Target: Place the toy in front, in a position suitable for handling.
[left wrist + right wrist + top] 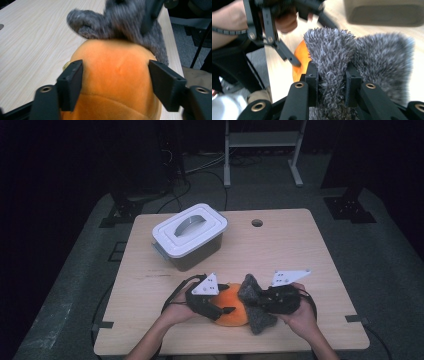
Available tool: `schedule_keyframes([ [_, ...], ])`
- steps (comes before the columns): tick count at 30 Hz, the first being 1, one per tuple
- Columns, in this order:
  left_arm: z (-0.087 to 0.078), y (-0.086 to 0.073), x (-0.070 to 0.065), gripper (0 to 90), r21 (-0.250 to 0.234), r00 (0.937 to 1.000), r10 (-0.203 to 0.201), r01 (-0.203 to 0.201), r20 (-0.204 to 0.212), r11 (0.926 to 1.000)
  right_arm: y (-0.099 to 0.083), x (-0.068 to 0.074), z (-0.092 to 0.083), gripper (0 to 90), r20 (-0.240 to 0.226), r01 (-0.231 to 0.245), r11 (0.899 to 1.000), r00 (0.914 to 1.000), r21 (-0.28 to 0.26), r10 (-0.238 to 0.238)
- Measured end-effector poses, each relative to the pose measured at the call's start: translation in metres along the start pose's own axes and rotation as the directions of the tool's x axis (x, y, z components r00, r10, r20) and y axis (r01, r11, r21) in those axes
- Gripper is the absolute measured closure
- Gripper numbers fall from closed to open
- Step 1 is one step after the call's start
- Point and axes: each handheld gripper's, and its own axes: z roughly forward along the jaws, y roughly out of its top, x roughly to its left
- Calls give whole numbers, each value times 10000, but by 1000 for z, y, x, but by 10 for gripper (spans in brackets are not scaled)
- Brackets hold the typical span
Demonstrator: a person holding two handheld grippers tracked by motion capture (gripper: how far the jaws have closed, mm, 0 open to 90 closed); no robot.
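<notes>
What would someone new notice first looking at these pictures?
Probably the orange plush at the table's near edge, bright against the pale wood, with the left gripper straddling it, jaws apart. Beside it, the right gripper is clamped on the toy's grey fuzzy part. Farther back stands a white-lidded storage box.

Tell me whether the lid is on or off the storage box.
On. The white lid sits flat across the top of the storage box, its edges lining up with the rim all round and its handle lying flush.

Left claw [223,306] gapes wide, right claw [254,298] is clamped tight, both nearly meeting.
</notes>
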Motion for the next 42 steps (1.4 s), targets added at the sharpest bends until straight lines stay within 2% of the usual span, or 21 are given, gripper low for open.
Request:
schedule_keyframes([
  [2,-3,1,3,196,-198,9998,-191,190,-71,9996,-3,0,4,694,-240,25,9999,9997,164,-21],
  [5,-3,1,6,81,-93,9987,-450,448,-224,9990,-5,1,2,693,-630,124,9992,9980,391,-100],
  [7,1,-3,9,81,98,9963,-853,852,122,9963,-8,1,1,693,-887,158,9988,9960,472,-115],
  [8,6,-6,12,81,413,9915,-1224,1206,446,9918,-8,1,1,693,-938,155,9986,9955,510,-107],
  [9,9,-9,12,85,525,9887,-1400,1372,535,9892,-8,1,1,693,-988,130,9986,9951,508,-79],
  [10,10,-10,12,125,465,9883,-1405,1379,598,9894,-7,1,1,694,-915,178,9985,9957,509,-130],
  [12,7,-9,11,247,291,9943,-993,982,396,9947,-4,3,0,699,-605,244,9982,9979,540,-211],
  [13,4,-8,10,279,106,9961,-851,848,246,9963,-2,3,-1,702,-537,201,9988,9984,447,-177],
  [15,1,-5,6,320,-408,9991,-391,383,-175,9984,3,4,-5,702,-313,162,9998,9994,-125,-166],
  [17,2,-2,1,320,-465,9985,30,-56,-545,9989,8,5,-7,701,-269,112,9979,9996,-637,-130],
  [20,4,-3,2,307,-204,9989,107,-117,-462,9997,9,6,-3,700,-175,290,9981,9994,-537,-300],
  [23,1,-9,7,301,-96,9996,-161,159,-243,9998,1,2,2,701,-233,230,9993,9994,-290,-237],
  [25,-1,-11,11,292,-8,9994,-300,300,-178,9996,-4,-2,2,701,-230,65,9998,9997,-191,-69],
  [27,-2,-14,13,288,-24,9988,-476,476,-131,9989,-7,-4,0,701,-11,8,10000,10000,-39,-8],
  [29,-1,-14,13,285,11,9990,-440,440,-92,9990,-6,-4,-1,701,96,-143,9999,9999,-91,143],
  [32,-2,-14,13,282,62,9993,-369,369,-52,9993,1,5,1,695,49,102,9995,9999,-292,-101],
  [35,-4,-15,14,283,15,9993,-365,365,-29,9993,1,8,6,696,-67,353,9993,9994,-130,-354],
  [38,-5,-14,13,294,-50,9988,-404,403,-260,9992,-2,3,3,699,24,197,9998,9998,-46,-197],
  [40,-4,-10,9,309,-107,9979,-178,172,-622,9998,-5,-5,-1,700,245,-20,10000,9997,-79,21],
  [42,-4,-7,7,318,-148,9969,42,-54,-785,9999,-4,-8,-4,701,396,-323,9990,9986,-322,336],
])
